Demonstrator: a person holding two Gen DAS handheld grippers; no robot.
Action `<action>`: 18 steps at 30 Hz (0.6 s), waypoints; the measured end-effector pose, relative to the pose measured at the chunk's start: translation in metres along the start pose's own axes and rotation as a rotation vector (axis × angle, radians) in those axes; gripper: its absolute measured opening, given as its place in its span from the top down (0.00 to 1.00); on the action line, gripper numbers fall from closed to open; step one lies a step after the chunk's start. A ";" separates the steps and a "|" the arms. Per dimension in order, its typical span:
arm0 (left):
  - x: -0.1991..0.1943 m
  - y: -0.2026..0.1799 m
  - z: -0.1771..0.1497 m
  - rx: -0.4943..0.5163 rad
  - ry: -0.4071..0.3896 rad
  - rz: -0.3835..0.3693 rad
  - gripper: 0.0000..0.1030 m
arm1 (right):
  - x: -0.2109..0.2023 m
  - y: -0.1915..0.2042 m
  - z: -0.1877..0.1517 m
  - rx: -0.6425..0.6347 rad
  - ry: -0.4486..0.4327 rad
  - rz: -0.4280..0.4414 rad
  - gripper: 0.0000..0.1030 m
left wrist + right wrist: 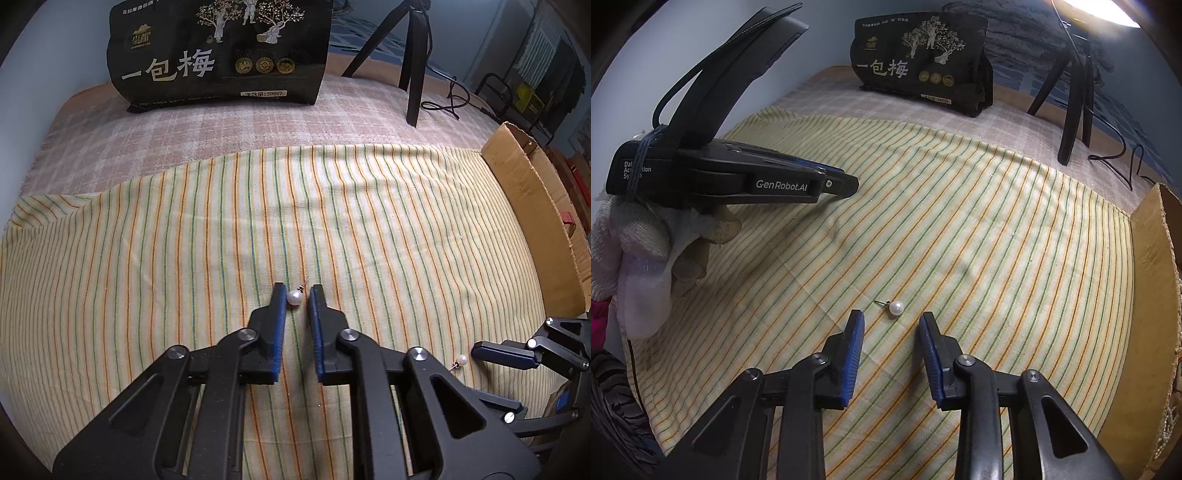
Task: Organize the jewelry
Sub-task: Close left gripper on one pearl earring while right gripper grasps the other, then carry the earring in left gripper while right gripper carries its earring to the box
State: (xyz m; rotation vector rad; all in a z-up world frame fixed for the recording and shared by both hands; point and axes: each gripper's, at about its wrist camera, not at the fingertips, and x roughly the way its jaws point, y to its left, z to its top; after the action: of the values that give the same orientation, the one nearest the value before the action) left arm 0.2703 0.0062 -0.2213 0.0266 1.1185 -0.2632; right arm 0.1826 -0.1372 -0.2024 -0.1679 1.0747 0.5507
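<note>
Two small white pearl stud earrings lie on the yellow striped cloth (147, 258). One pearl stud (294, 295) sits between the left gripper (296, 295) tips, not yet pinched; the other stud (896, 307) lies just ahead of the released right gripper (891, 323). Light, hard, slippery (likely to roll) — pinch across the pearl, not the thin post.

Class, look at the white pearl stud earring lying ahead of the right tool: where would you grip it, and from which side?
Probably the round white pearl, from above with the right tool. The thin metal post lies flat on the striped cloth, pointing left, too slim to pinch; the ball stands proud.
</note>
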 end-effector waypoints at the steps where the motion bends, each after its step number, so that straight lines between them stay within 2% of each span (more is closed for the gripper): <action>1: 0.000 0.000 0.000 -0.001 0.000 -0.001 0.93 | 0.000 0.000 0.001 0.000 -0.002 0.003 0.70; 5: -0.001 0.000 0.000 -0.002 0.001 0.000 0.93 | 0.003 0.002 0.002 -0.004 -0.008 0.004 0.74; 10: -0.001 0.000 -0.001 0.001 0.000 0.002 0.93 | 0.005 0.005 0.004 -0.011 -0.007 0.017 0.93; 18: -0.013 0.005 0.000 -0.020 -0.022 -0.001 0.94 | -0.001 0.008 0.006 -0.008 -0.032 0.022 0.96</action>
State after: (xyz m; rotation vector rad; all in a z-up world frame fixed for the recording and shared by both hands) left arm 0.2658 0.0133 -0.2103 0.0053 1.0994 -0.2523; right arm 0.1833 -0.1285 -0.1975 -0.1536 1.0447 0.5756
